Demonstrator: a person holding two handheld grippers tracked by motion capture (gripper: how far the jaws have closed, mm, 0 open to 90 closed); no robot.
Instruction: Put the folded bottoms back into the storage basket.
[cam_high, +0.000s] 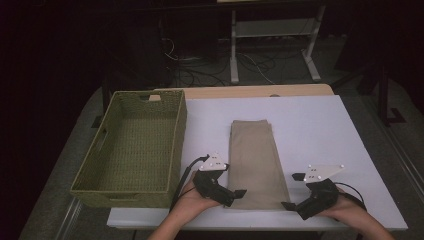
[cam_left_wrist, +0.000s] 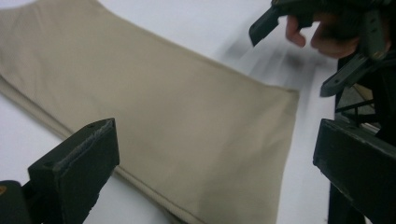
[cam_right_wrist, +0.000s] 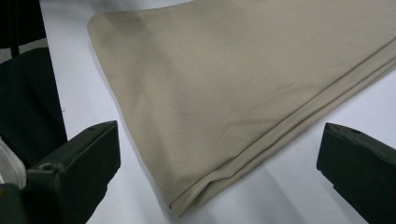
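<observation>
Jaws wide at folded beige cloth's (cam_high: 257, 165) near corners, apart.

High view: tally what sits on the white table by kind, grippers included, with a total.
Folded beige cloth: 1
Green woven basket: 1
Grippers: 2, left gripper and right gripper, both open, at the cloth's near end
Total: 4

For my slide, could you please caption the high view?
Two open tools, left and right, flank the near end of a folded beige cloth beside a woven basket.
</observation>
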